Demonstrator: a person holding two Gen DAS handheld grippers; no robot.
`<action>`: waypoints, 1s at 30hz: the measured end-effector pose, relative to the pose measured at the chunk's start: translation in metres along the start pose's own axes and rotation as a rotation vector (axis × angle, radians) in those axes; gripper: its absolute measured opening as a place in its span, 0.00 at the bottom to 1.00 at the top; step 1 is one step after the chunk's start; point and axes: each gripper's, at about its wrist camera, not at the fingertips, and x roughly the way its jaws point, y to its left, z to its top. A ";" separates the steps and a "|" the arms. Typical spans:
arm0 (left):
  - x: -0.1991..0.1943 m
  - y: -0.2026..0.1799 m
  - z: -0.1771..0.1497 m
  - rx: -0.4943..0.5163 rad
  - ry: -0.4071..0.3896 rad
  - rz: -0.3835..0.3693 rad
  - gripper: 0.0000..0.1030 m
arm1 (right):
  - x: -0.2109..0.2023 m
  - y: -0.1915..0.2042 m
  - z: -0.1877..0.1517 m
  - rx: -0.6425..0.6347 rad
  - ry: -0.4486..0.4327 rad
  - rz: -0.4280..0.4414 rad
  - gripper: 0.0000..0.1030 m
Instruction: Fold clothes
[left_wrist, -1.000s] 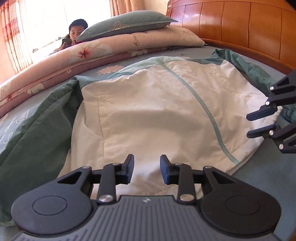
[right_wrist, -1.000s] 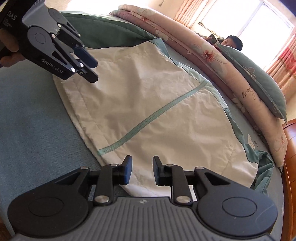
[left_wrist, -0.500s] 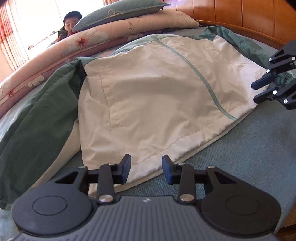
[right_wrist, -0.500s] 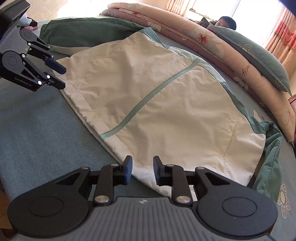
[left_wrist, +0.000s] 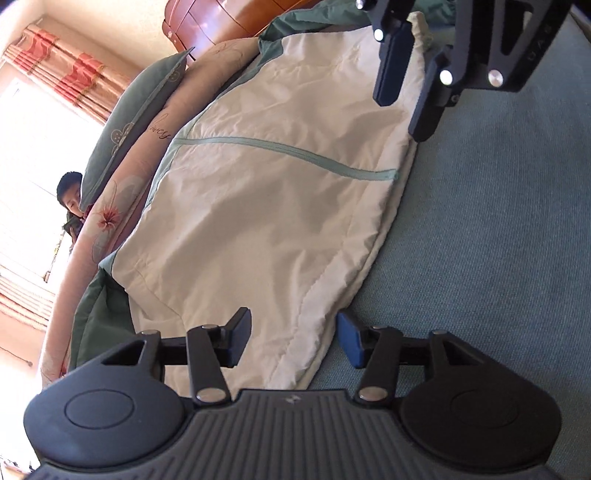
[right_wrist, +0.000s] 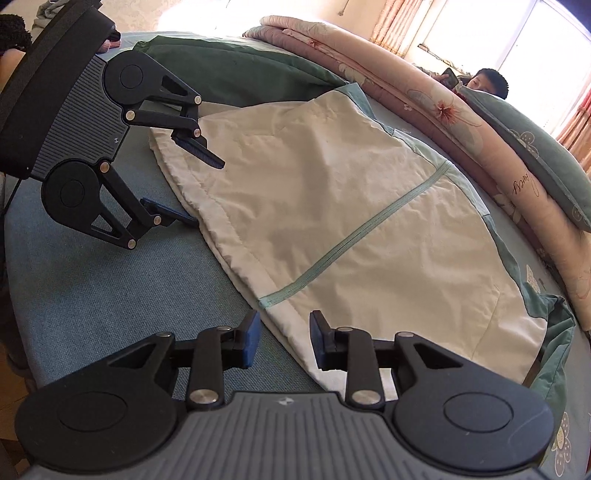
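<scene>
Cream cloth of the jacket's hem (left_wrist: 291, 347) now lies between the left gripper (left_wrist: 293, 341) fingers, whose jaws are opening and stand about half wide, one finger over the cloth and one low on the blue bedcover (left_wrist: 498, 240). A second ago they sat narrow and level above the hem; the wrist has since rolled so that they straddle the edge. The right gripper (right_wrist: 284, 339) is opening more slowly, still fairly narrow, with the hem between its fingers too, unpinched. Both look set to take the hem for a fold. Beyond the jacket (right_wrist: 351, 221) lie a rolled quilt (right_wrist: 424, 99) and a pillow (right_wrist: 528, 158).
</scene>
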 end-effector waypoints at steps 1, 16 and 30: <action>-0.002 -0.001 -0.001 0.012 -0.010 0.013 0.52 | 0.001 0.002 0.002 -0.007 -0.002 0.004 0.32; -0.009 0.020 -0.011 -0.127 -0.076 0.020 0.52 | 0.063 0.079 0.029 -0.409 -0.077 -0.139 0.37; 0.014 0.000 0.002 0.082 -0.100 0.127 0.05 | 0.034 0.066 0.038 -0.297 -0.136 -0.157 0.08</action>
